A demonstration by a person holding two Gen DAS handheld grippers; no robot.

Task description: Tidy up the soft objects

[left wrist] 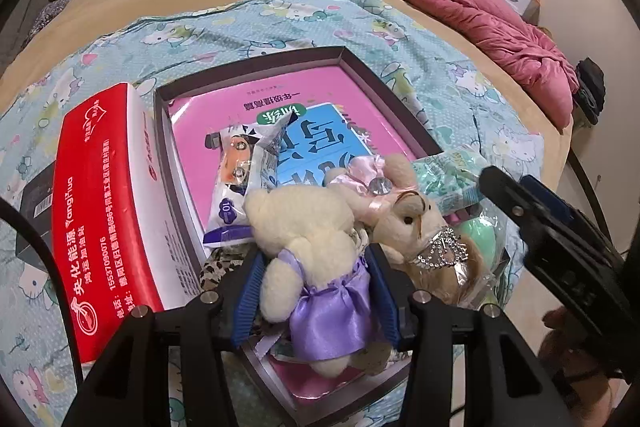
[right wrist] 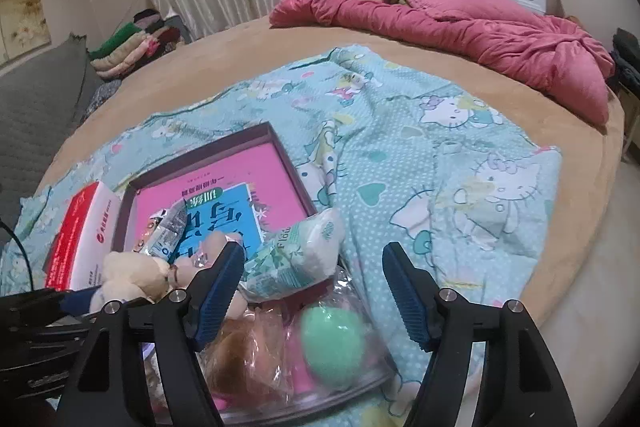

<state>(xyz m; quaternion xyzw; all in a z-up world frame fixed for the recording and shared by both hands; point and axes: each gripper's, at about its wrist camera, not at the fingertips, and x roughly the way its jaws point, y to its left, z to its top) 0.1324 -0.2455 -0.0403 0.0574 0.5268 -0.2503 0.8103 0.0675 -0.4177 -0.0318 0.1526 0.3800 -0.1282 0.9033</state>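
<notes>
My left gripper [left wrist: 316,263] is shut on a cream plush rabbit [left wrist: 304,227] in a purple satin dress, holding it over the near end of a shallow dark box [left wrist: 248,67]. The box holds a pink and blue book [left wrist: 352,99] and a white snack packet [left wrist: 240,171]. A second cream plush [left wrist: 420,219] with a rhinestone necklace lies beside it. My right gripper [right wrist: 314,255] is open above a clear bag [right wrist: 280,355] holding a doll and a green ball [right wrist: 332,343]. A mint tissue pack [right wrist: 296,251] lies between its fingers.
A red and white tissue box [left wrist: 108,195] stands left of the dark box. All rest on a Hello Kitty sheet [right wrist: 440,155] on a round tan bed. A pink quilt [right wrist: 460,27] lies at the far right. Folded clothes [right wrist: 132,47] sit at the far left.
</notes>
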